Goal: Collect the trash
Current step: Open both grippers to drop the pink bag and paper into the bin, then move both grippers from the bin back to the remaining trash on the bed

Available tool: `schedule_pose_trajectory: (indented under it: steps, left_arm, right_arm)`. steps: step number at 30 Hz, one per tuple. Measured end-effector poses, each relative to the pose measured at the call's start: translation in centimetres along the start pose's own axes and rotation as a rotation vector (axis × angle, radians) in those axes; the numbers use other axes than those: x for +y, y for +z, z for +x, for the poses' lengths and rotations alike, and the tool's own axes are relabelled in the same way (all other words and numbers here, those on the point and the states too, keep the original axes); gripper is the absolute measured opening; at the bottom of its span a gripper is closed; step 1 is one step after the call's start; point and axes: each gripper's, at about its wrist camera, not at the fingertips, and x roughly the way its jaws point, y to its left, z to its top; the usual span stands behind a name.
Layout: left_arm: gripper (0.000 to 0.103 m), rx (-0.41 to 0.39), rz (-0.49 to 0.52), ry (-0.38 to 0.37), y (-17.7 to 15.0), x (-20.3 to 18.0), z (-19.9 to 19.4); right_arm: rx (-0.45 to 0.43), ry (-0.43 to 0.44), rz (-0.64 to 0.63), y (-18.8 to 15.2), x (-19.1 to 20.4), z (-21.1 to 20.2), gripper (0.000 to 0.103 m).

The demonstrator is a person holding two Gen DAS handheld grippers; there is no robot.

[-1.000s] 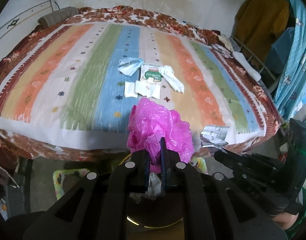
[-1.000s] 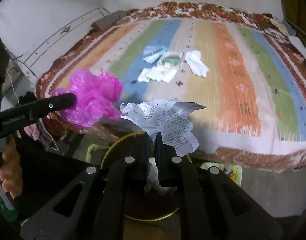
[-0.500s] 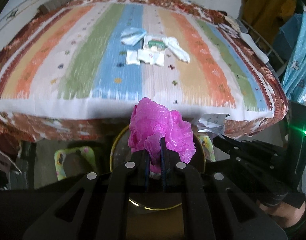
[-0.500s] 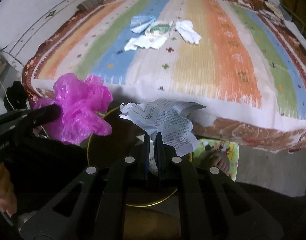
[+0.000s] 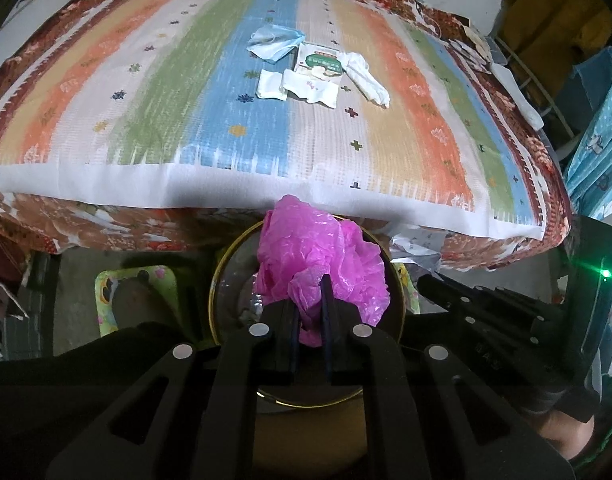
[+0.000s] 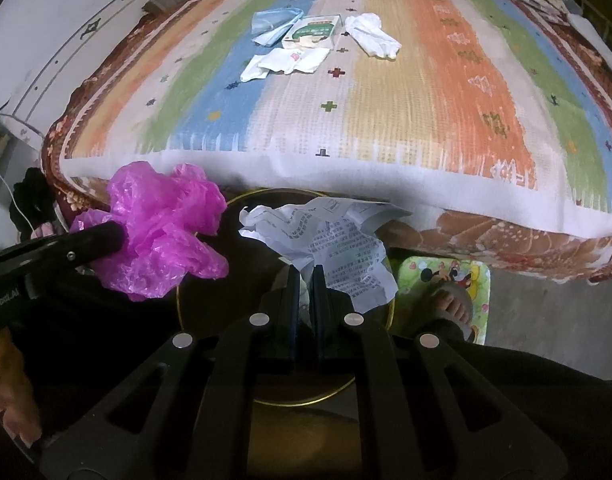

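Striped woven bedspread point(image 5: 186, 92), w/ a flat green packet point(image 6: 312, 32) & limp white tissues point(image 6: 372, 40) mid-bed. Below bed edge: round gold-rimmed bin point(image 6: 388, 312). Left gripper point(image 5: 309, 300), jaws just easing apart, pinches crinkly magenta plastic bag point(image 5: 318, 256) over bin; right gripper point(image 6: 305, 280), likewise easing, pinches crumpled printed paper point(image 6: 338, 244) over bin.

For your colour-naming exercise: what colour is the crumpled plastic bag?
Bright magenta-pink; the plastic bag shows best in the left wrist view.
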Motion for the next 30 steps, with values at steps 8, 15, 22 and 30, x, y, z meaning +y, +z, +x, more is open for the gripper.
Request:
schedule_pose_trajectory:
  steps: [8,15,22,30]
  left_arm:
    - [0.045,-0.009,-0.034,-0.025,0.3,0.6,-0.3]
    - [0.057,-0.046,-0.029,-0.014,0.9,0.7,-1.0]
    - [0.079,-0.13,-0.007,0.005,2.3,1.1,-2.9]
    - [0.095,-0.179,0.003,0.034,4.2,1.5,-3.8]
  right_arm:
    - [0.013,0.032,0.012,0.0,0.1,0.2,0.047]
    - [-0.009,0.033,0.007,0.2,0.1,-0.2,0.056]
    - [-0.062,0.04,-0.008,1.2,0.1,-1.3,0.065]
    - [-0.141,0.031,-0.059,3.2,0.5,-3.3,0.083]
